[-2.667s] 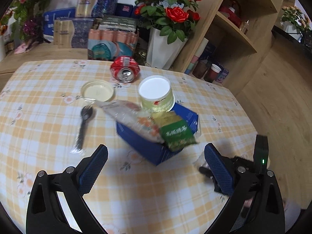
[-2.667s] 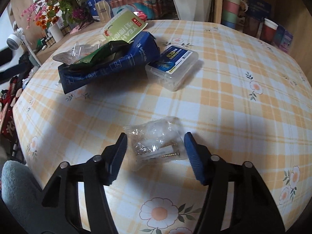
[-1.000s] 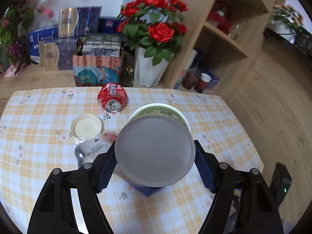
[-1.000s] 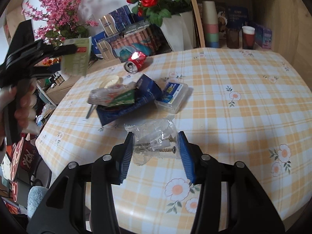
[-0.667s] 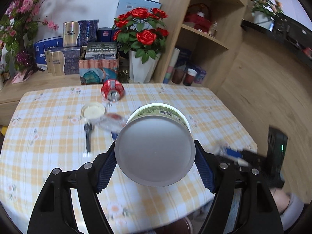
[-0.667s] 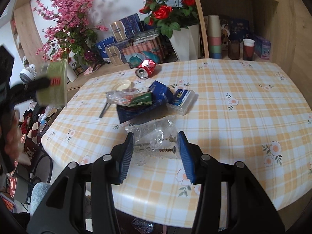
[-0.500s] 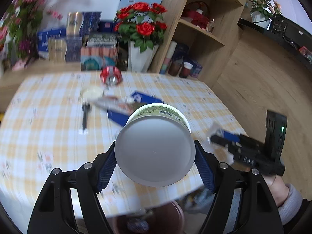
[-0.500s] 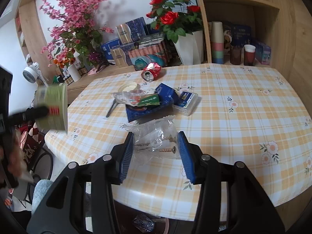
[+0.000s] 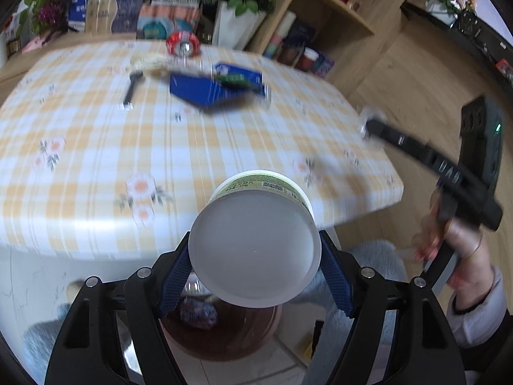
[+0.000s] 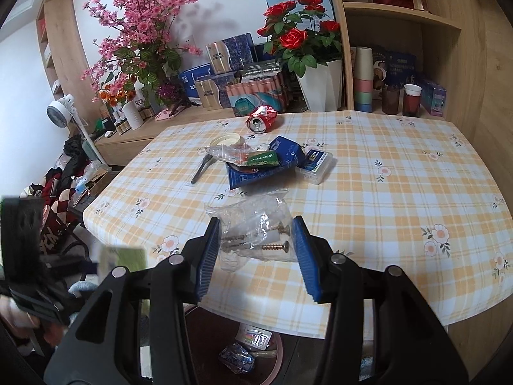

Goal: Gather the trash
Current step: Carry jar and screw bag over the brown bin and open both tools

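Left gripper tilted down, jaws clamping tub, right gripper jaws pinching screw bag

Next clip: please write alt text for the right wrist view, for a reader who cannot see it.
The right gripper holds a clear plastic bag of screws in its jaws above the near edge of a checked table. Behind it lie a blue pouch, a crushed red can and a spoon; a bin with wrappers sits below.

An orange-and-white checked tablecloth with flowers carries a red can and a blue packet.
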